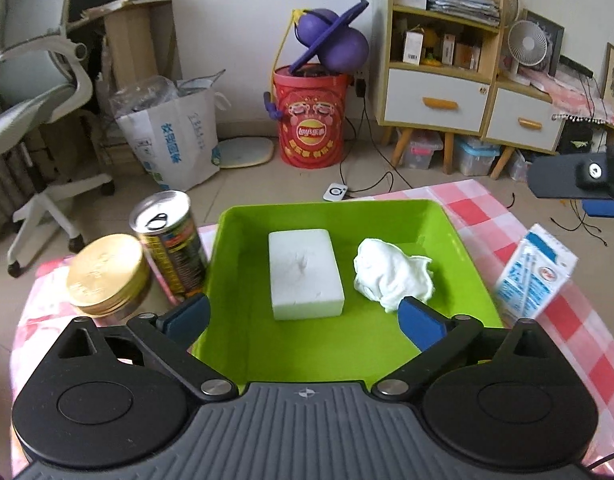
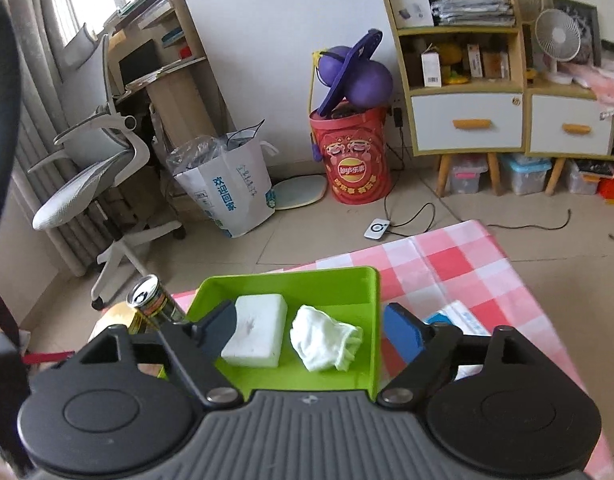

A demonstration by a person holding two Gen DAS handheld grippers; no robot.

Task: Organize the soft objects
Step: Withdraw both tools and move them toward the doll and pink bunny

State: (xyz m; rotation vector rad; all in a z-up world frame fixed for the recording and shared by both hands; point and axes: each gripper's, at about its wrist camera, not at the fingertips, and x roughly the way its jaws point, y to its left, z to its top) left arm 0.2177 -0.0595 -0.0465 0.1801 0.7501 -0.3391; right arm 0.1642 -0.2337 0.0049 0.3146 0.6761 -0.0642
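Observation:
A green tray sits on the pink checked tablecloth. In it lie a white sponge block and a crumpled white cloth, side by side and apart. My left gripper is open and empty above the tray's near part, its jaws spread wider than the sponge. My right gripper is open and empty, higher up, above the tray. Part of the right gripper shows at the right edge of the left wrist view.
A drink can and a gold-lidded jar stand left of the tray. A blue and white carton stands right of it. Beyond the table are a red Lay's bin, a bag, an office chair and cabinets.

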